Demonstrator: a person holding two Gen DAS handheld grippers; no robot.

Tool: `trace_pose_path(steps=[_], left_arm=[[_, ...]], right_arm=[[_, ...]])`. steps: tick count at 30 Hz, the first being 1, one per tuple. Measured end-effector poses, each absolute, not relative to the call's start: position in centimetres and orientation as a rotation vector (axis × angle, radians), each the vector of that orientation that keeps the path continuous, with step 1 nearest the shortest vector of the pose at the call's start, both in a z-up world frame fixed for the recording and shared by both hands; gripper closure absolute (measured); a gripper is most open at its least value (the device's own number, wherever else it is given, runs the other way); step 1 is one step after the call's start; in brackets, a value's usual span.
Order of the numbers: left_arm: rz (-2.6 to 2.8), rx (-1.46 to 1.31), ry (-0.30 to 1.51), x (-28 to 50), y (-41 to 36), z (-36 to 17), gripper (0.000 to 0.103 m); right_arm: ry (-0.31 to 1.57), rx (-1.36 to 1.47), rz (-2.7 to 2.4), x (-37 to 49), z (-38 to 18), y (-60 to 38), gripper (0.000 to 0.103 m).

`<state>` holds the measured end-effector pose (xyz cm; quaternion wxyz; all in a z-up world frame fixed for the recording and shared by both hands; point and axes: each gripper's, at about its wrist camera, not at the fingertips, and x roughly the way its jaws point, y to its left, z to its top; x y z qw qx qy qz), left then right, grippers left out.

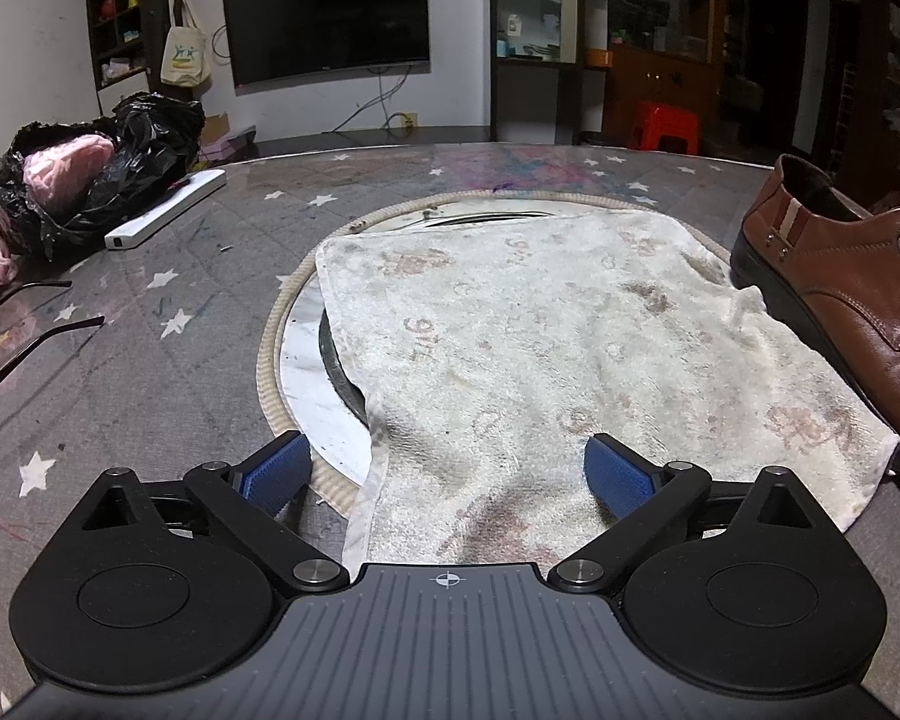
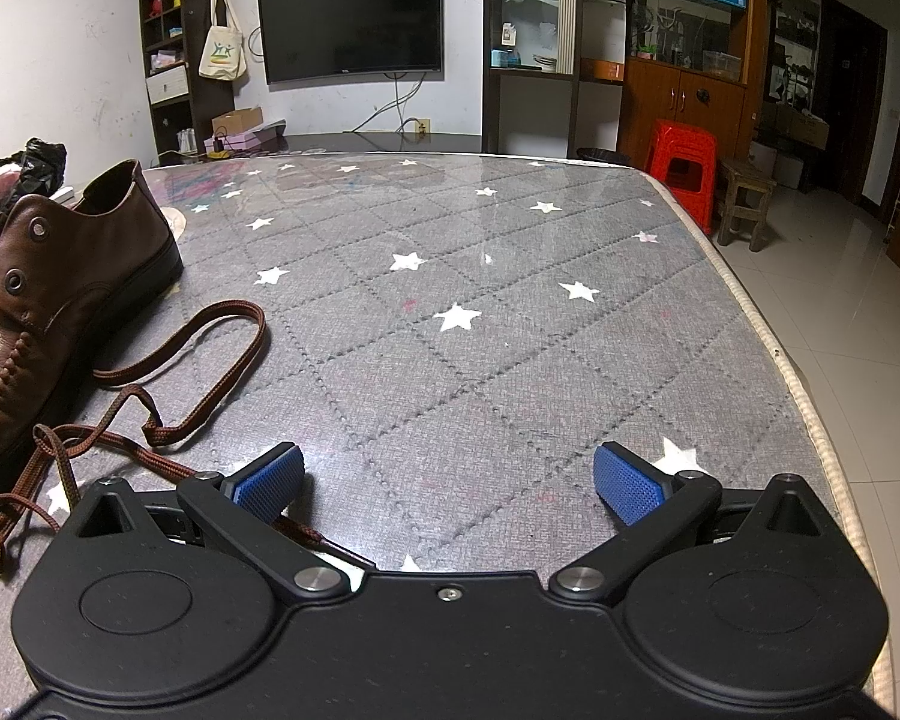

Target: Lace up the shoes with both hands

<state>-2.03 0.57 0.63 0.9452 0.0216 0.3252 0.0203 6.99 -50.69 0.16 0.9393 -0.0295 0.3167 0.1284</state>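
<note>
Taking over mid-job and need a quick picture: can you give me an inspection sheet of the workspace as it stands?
Surface: grey quilted star-print table cover, under a glossy clear sheet.
Job's things: brown leather shoe, eyelets empty; brown shoelace loose on the table beside it.
Clutter: stained white towel over a round inset; black plastic bag with pink yarn; white bar-shaped item.
Grippers: left gripper open above the towel, holding nothing; right gripper open over bare cover, lace end near its left finger.
Cables: wires hanging below the wall TV.
Surroundings: shelves, cabinet, red stool, tiled floor.
</note>
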Motion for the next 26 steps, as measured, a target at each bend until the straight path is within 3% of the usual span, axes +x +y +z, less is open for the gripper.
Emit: trace_pose_path(steps=[26], left_arm=[[0.033, 0.038, 0.666, -1.99, 0.66, 0.56, 0.001]], right_arm=[[0.647, -0.060, 0.262, 6.95, 0.15, -50.60, 0.000]])
